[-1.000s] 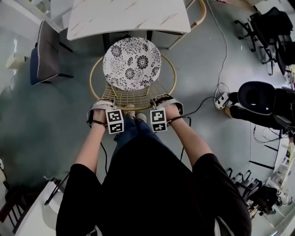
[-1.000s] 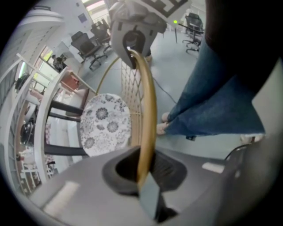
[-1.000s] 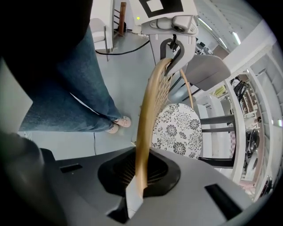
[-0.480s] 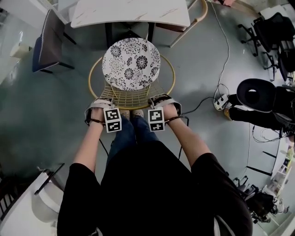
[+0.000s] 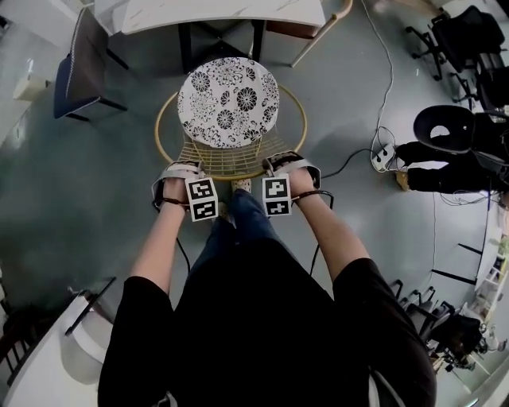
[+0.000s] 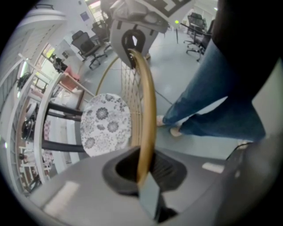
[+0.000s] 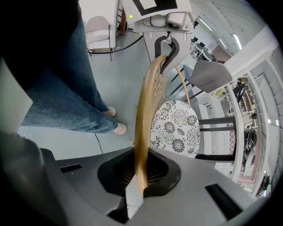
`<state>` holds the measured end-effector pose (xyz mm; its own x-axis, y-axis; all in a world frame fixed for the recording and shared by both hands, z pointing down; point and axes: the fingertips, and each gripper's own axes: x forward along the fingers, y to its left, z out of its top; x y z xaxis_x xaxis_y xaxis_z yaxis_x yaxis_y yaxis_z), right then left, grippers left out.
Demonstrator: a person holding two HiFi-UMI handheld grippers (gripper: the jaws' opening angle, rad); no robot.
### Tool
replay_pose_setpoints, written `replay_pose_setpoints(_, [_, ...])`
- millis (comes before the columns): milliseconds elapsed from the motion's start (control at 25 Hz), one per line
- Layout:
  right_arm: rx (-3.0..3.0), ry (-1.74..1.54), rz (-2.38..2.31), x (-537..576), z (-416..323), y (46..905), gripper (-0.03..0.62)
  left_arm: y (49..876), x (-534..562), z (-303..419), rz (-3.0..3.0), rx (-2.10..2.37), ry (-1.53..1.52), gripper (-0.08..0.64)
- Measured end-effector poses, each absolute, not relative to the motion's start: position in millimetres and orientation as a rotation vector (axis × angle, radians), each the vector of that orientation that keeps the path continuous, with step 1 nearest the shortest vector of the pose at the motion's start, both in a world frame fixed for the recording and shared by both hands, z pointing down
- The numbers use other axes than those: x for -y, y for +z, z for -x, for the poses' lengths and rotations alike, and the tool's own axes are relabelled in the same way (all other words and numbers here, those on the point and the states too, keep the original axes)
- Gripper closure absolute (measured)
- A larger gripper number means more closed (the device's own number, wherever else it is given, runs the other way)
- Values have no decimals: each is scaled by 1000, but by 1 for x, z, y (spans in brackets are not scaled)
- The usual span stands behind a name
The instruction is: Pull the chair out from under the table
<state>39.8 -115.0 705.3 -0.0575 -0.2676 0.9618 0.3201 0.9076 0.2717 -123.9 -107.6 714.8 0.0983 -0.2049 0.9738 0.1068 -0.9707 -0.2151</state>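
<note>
The chair has a round black-and-white floral seat cushion (image 5: pixel 228 102) and a golden wire back with a hoop rim (image 5: pixel 231 176). It stands just in front of the white marble-look table (image 5: pixel 207 9), whose dark legs show behind it. My left gripper (image 5: pixel 192 169) is shut on the left part of the rim, my right gripper (image 5: pixel 271 166) on the right part. In the left gripper view the rim (image 6: pixel 148 110) runs between the jaws of the left gripper (image 6: pixel 142 176). In the right gripper view the rim (image 7: pixel 143 119) is clamped the same way by the right gripper (image 7: pixel 139 176).
A dark chair (image 5: pixel 75 63) stands left of the table and a wooden one (image 5: pixel 322 32) at its right. Black office chairs (image 5: pixel 445 135) and a power strip with a cable (image 5: pixel 382 163) lie to the right. A white table corner (image 5: pixel 44 362) is at lower left. The person's shoes (image 5: pixel 238 187) stand just behind the chair.
The chair has come farther out from the table, which has slid toward the view's top edge. Both grippers stay clamped on the rim, and the person has stepped back.
</note>
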Motion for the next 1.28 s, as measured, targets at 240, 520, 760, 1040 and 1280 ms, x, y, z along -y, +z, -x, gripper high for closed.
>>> replay_pose_setpoints(240, [1521, -483, 17, 49, -73, 719, 565, 726, 40, 91, 2142, -104, -1932, 518])
replay_pose_setpoints(520, [1498, -422, -4, 36, -74, 727, 565, 736, 34, 90, 2144, -31, -1907, 518])
replay_pose_setpoints(760, [1517, -404, -16, 32, -64, 727, 565, 735, 36, 100, 2134, -20, -1919, 518])
replay_pose_setpoints(1040, [1525, -405, -30, 33, -65, 725, 565, 734, 39, 99, 2127, -29, -1944, 518])
replay_pose_setpoints(1280, [1558, -409, -24, 29, -64, 718, 565, 728, 39, 100, 2100, -36, -1990, 517])
